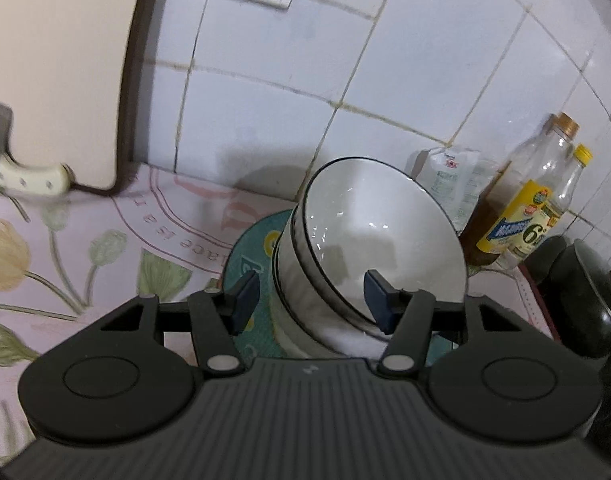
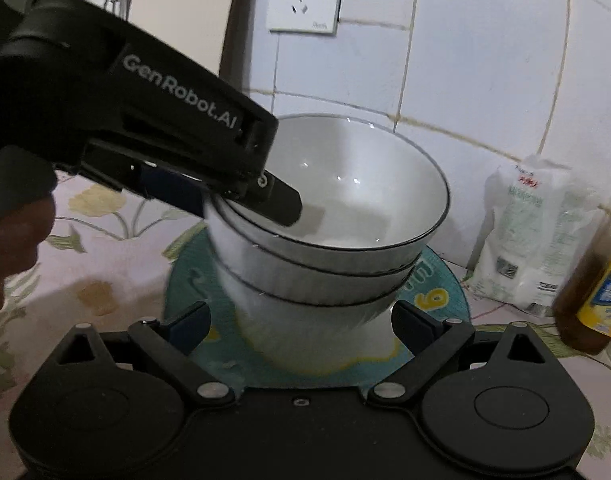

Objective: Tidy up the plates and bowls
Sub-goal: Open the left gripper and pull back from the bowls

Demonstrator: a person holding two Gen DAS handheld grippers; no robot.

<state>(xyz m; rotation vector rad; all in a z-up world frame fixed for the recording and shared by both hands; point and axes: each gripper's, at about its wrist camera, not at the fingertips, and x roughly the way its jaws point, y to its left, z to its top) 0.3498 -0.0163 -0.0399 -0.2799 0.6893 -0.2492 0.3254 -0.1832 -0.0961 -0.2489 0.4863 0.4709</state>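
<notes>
Three white bowls with black rims sit nested in a stack point(image 1: 385, 216) point(image 2: 357, 184) on a teal patterned plate point(image 1: 249, 248) point(image 2: 445, 292). My left gripper point(image 1: 313, 300) point(image 2: 249, 208) straddles the stack's near rim. One finger point(image 1: 379, 300) reaches inside the top bowl and the other point(image 1: 245, 300) stands outside the stack, with a slim gap to the wall. Its pads do not press. In the right wrist view my right gripper point(image 2: 301, 328) is open, low in front of the stack, with a finger on each side of the bottom bowl.
A white bag point(image 1: 453, 176) point(image 2: 533, 236) and oil bottles point(image 1: 521, 208) point(image 2: 593, 280) stand right of the plate against the tiled wall. A dark pan point(image 1: 585, 300) lies at far right. The flowered cloth point(image 1: 65, 260) covers the counter. A hand point(image 2: 13, 248) holds the left gripper.
</notes>
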